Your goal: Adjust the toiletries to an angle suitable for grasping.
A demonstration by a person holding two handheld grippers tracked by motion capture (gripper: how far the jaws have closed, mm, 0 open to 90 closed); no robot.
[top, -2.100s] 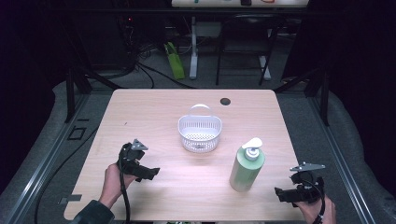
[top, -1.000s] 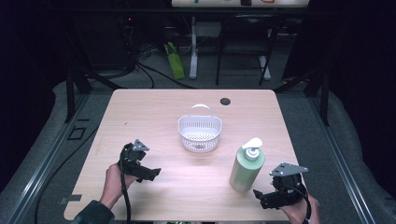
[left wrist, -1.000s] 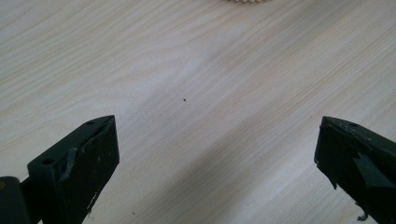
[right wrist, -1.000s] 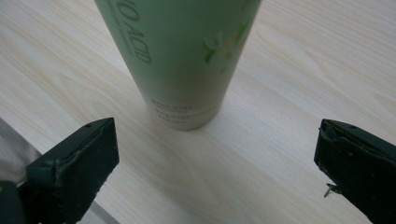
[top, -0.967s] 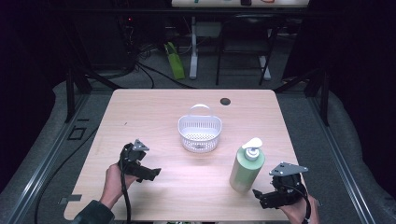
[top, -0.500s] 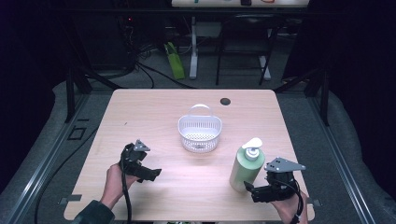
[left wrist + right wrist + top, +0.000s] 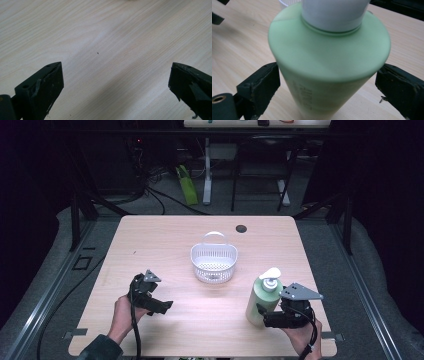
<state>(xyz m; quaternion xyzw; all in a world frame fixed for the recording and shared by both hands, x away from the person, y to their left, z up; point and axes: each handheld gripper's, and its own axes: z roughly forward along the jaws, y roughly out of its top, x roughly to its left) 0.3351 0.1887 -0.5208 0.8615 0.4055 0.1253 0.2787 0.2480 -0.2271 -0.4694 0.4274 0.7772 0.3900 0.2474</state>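
Moved in, right gripper [image 7: 261,312] is closing around green bottle [image 7: 262,298], pads not touching.

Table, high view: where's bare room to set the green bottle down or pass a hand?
The table is bare along its far edge left of the small dark disc, down its left side behind the left gripper, and across the near middle between that gripper and the green bottle. It is crowded at the near right, where the right gripper has the bottle between its jaws, just below the white basket.

One green pump bottle [image 7: 262,301], one white basket [image 7: 214,264], two grippers
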